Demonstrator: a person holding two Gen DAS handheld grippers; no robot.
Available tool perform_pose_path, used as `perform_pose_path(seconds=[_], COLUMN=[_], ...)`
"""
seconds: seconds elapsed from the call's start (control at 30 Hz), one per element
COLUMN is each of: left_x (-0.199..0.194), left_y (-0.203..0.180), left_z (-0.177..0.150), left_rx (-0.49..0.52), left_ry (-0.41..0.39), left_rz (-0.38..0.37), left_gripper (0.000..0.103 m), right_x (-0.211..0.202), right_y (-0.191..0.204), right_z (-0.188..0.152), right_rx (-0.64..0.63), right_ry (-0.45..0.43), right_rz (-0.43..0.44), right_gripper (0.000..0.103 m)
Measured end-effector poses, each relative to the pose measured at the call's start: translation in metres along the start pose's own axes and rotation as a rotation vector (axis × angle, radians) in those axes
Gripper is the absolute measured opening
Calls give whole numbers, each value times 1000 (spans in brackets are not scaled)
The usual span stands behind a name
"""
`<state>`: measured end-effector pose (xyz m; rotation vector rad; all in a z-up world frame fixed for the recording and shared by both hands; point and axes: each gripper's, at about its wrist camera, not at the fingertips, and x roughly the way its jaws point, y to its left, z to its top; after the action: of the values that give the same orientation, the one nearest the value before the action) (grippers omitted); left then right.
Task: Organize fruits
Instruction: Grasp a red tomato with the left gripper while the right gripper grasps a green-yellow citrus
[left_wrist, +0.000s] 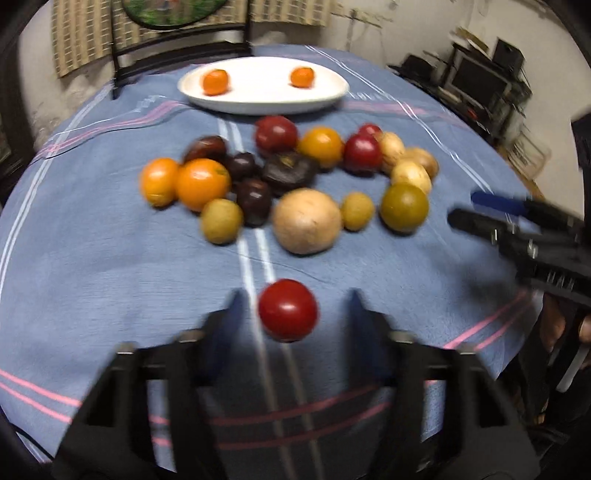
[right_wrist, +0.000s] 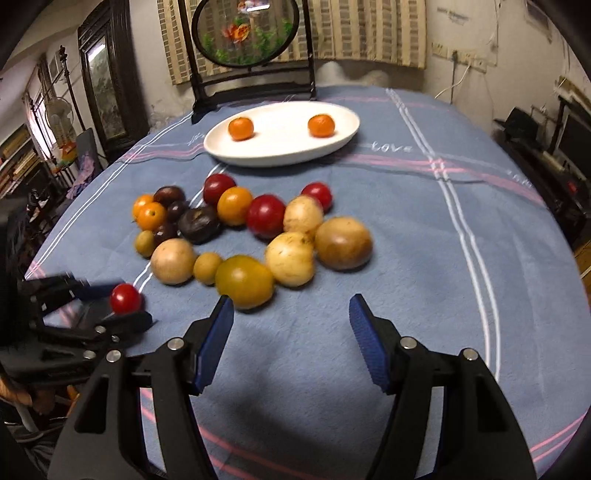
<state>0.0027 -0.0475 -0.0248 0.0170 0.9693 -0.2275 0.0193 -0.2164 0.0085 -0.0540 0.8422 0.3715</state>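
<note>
My left gripper (left_wrist: 291, 299) brackets the red tomato (left_wrist: 287, 309) at bottom centre, pads apparently not touching yet, so I'd squeeze gently. Right gripper (right_wrist: 291, 306) hangs released.

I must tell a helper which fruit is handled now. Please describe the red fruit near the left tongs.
Start at the white plate, then pass the fruit pile toward the table's near edge. The small red fruit sits alone between the fingers of the left tongs, apart from all others.
</note>
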Motion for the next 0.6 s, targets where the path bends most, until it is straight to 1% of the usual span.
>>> perform_pose_path(seconds=[0.07,0.1,0.23,0.3,0.37,0.4,0.43,0.5,0.53,0.57,0.6], left_x=[-1,-1,-3,-3,-4,-3,-3,-3,-3,-3,-3], left_y=[-6,-7,1,3,4,5,5,6,5,5,5], left_z=[-2,-2,-3,-4,-4,-4,-3,-4,-4,-4,-5], left_rx=[47,58,41,45,47,46,44,41,41,41,42], left_ry=[-24,-26,-24,-26,-28,-29,-30,-32,-34,-35,-37], left_rz=[29,39,3,1,-3,-7,-11,-15,-15,-16,-15], left_gripper=[35,32,32,32,32,32,32,33,33,33,33], right_x=[3,5,21,29,37,41,45,50,51,52,52], right_y=[2,3,13,17,24,28,30,30,29,29,30], right_z=[2,3,5,6,8,9,11,14,14,15,15], right_rx=[-10,-16,-42,-43,-60,-71,-70,-44,-34,-26,-23], right_ry=[9,14,67,95,119,128,134,137,133,125,119], right_rz=[4,6,-5,0,-12,-17,-12,-7,-2,5,11], right_gripper=[66,66,66,66,66,61,59,53,51,46,43])
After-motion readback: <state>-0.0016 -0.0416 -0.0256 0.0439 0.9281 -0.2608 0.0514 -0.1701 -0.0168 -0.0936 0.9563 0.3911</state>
